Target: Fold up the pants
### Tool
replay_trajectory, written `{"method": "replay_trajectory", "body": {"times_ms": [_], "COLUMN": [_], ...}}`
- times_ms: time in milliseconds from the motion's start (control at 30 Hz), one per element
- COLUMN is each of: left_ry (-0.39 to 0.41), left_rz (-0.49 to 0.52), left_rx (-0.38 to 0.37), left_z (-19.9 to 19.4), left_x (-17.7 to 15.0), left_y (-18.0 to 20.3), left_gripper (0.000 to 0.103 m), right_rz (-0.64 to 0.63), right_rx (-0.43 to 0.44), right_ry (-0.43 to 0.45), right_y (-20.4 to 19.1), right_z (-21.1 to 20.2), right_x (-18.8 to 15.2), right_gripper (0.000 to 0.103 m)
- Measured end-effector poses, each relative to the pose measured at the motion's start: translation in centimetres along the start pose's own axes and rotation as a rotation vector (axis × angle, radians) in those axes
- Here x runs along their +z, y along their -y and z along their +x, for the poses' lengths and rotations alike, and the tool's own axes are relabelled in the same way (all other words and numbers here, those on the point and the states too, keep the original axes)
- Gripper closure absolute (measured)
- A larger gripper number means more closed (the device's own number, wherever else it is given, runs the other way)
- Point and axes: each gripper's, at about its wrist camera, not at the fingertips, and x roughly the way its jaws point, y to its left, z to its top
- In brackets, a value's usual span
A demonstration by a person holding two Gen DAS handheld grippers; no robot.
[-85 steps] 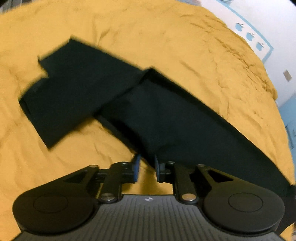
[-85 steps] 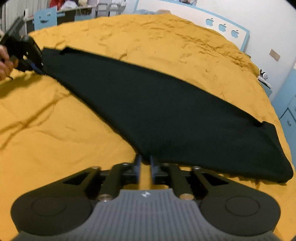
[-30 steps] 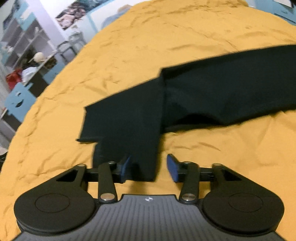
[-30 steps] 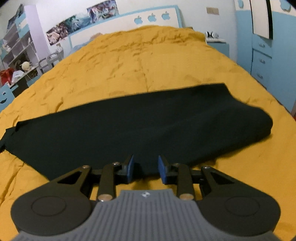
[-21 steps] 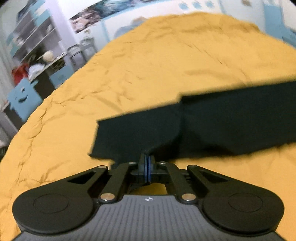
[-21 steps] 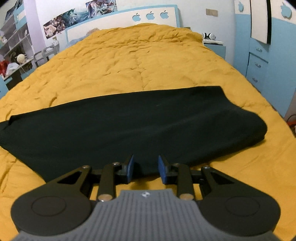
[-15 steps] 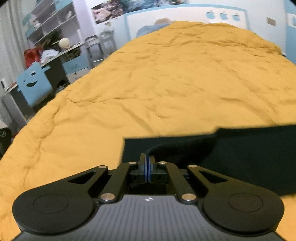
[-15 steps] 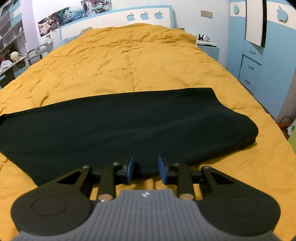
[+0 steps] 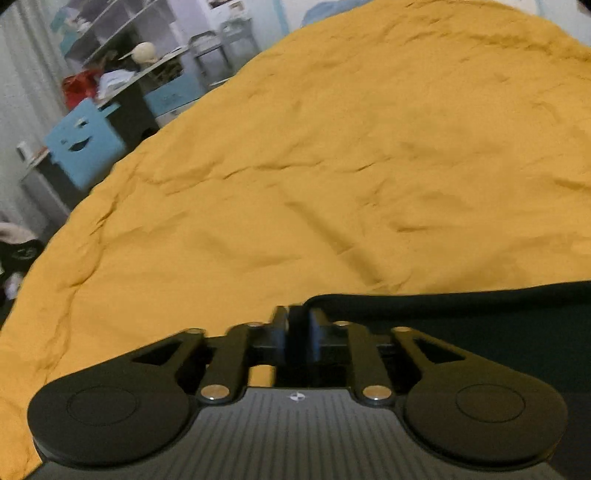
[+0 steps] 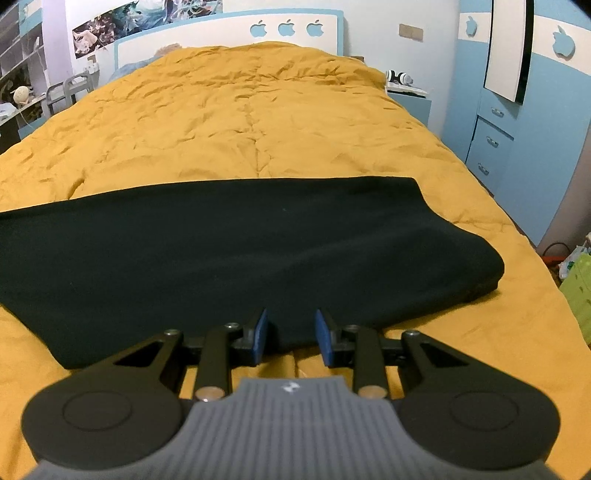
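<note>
Black pants (image 10: 236, 240) are spread on yellow bedcover (image 10: 258, 122); headboard (image 10: 229, 29) at 12 o'clock. Pants' edge is clamped by L gripper (image 9: 295, 326); R gripper (image 10: 290, 332) is left released.

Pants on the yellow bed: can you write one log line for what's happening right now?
task: fold pants | left gripper: shut on black pants | right gripper: open, at near hem | surface: yellow bedspread

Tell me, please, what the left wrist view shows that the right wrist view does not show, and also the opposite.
Only the left wrist view shows the left gripper, shut on dark cloth of the pants, and a blue box with a smiling face.
Only the right wrist view shows the right gripper, open at the near edge of the pants, the headboard with apple shapes and the blue drawers.
Both show the black pants lying on the yellow bedcover.
</note>
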Motion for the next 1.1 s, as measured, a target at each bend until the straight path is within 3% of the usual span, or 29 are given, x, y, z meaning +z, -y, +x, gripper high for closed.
{"method": "replay_trajectory", "body": {"times_ms": [67,167,333,433,500,700,733,767,800,867,1000,1100], "left_ry": [-0.001,0.012,-0.015,-0.071,-0.099,-0.064,-0.055,-0.045,-0.033,-0.011,0.074,-0.007], "left_rz": [-0.051,-0.221,-0.553,-0.741,-0.834,-1.049,-1.072,-1.080,-1.084,-1.072,-0.998,-0.959], "left_rx": [0.036,0.006,-0.221,-0.354,-0.416,-0.448,-0.448,-0.446,-0.441,-0.440,-0.441,-0.393], "left_z": [-0.5,-3.1,-7.1,-7.4,-6.7,-3.5,-3.1,-2.8,-2.7,-2.8,-4.7,-3.2], "left_x": [-0.3,-1.0,-4.1,-7.5,-9.4,-12.2,-12.4,-12.5,-12.5,-12.2,-11.1,-11.4], "left_y": [-1.4,-4.7,-8.9,-9.8,-9.6,-8.9,-8.8,-8.9,-8.9,-9.1,-9.6,-9.3], "left_gripper": [0.072,0.062,0.056,0.049,0.049,0.050,0.050,0.058,0.076,0.100,0.100,0.100], "right_rz": [0.000,0.003,0.033,0.057,0.077,0.156,0.159,0.158,0.154,0.135,0.112,0.110], "right_rx": [-0.003,0.004,0.036,0.065,0.084,0.139,0.142,0.144,0.147,0.148,0.131,0.127], "right_ry": [0.002,0.012,-0.005,-0.022,-0.032,-0.071,-0.074,-0.077,-0.076,-0.079,-0.084,-0.085], "right_y": [0.0,-0.1,-1.1,-2.0,-2.5,-3.3,-3.4,-3.6,-3.7,-4.1,-4.5,-4.7], "right_z": [-0.2,-0.6,-1.2,-1.7,-2.1,-3.6,-3.9,-4.2,-4.5,-4.9,-5.0,-4.8], "right_x": [0.0,0.1,-0.1,-0.7,-1.2,-2.8,-3.0,-3.2,-3.3,-3.3,-3.1,-2.9], "right_gripper": [0.078,0.078,0.078,0.077,0.070,0.065,0.065,0.065,0.065,0.064,0.065,0.065]}}
